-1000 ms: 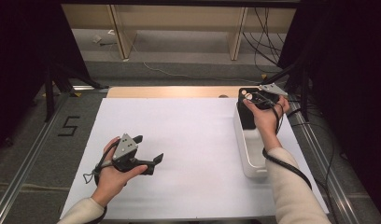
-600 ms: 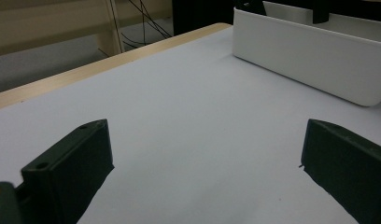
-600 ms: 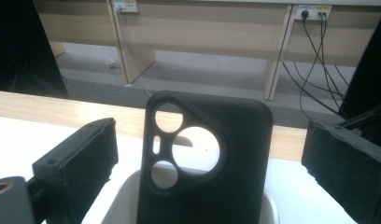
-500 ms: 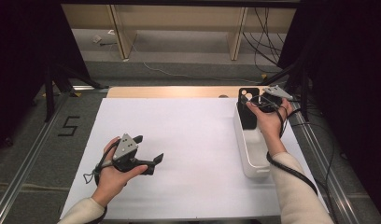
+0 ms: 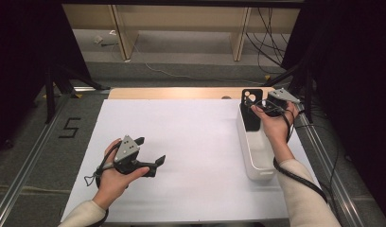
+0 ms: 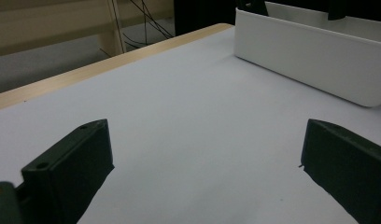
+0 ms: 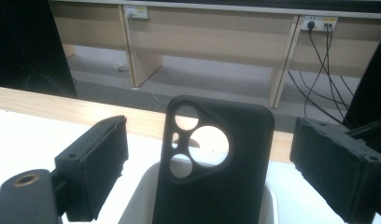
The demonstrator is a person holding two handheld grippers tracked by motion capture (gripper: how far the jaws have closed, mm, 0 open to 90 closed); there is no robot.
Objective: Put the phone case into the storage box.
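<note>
Right tool point(image 5: 262, 105) sits at the far right corner of the table, its jaws spread wide apart with a black phone case point(image 7: 212, 163) standing between them; in the right gripper view there is clear air on both sides of the case, so neither jaw touches it. The case stands upright in the far end of a white bin point(image 5: 250, 151), leaning at the end wall, its top half rising above the rim. It is matte black, with rounded corners and a camera cut-out near the top: one large round hole, two smaller ones and a small slot, through which the pale floor behind shows.

The bin is long and narrow, lying along the right edge of the white table point(image 5: 196, 142), and the rest of its inside looks bare white as far as the high view shows. The person's right forearm reaches along the bin's outer side, and the tool's black cable loops round the wrist.

Left tool point(image 5: 146, 153) rests low over the near left part of the table, well apart from the bin, its jaws also wide apart with nothing but white surface between them.

Beyond the table runs a wooden strip point(image 5: 172, 92), then grey floor with loose cables and the legs of pale wooden furniture.
</note>
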